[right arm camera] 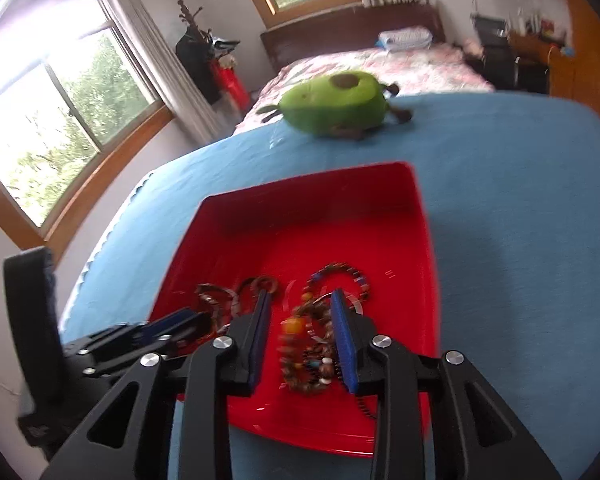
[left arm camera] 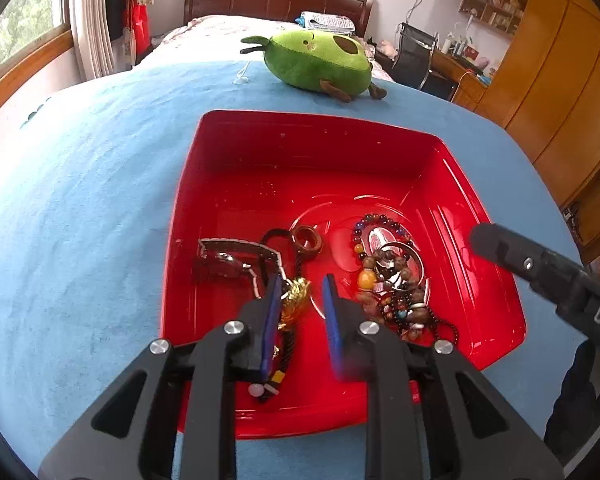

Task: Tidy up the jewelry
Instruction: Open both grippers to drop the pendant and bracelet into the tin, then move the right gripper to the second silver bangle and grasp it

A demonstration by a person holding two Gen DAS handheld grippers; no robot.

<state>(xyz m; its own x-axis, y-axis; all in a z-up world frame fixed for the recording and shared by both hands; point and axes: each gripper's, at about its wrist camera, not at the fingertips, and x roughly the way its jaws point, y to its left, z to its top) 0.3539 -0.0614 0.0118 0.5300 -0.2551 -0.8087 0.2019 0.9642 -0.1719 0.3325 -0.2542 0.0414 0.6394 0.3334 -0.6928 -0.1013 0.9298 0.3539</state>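
Hovering over the red tray (left arm camera: 380,152) at frame centre, the left claw (left arm camera: 300,296) stands open around a gold charm (left arm camera: 296,298); the right claw (right arm camera: 300,316) stands open around the bead bracelets (right arm camera: 308,352).

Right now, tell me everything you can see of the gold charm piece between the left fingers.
The gold charm is a shiny, knobbly metallic-looking lump strung on a dark braided cord that loops up to a brown wooden ring. It lies on the floor of the red tray, between the open left gripper fingers, close to the left-hand one. Whether it touches that finger cannot be told. Small beads end the cord nearer the camera.
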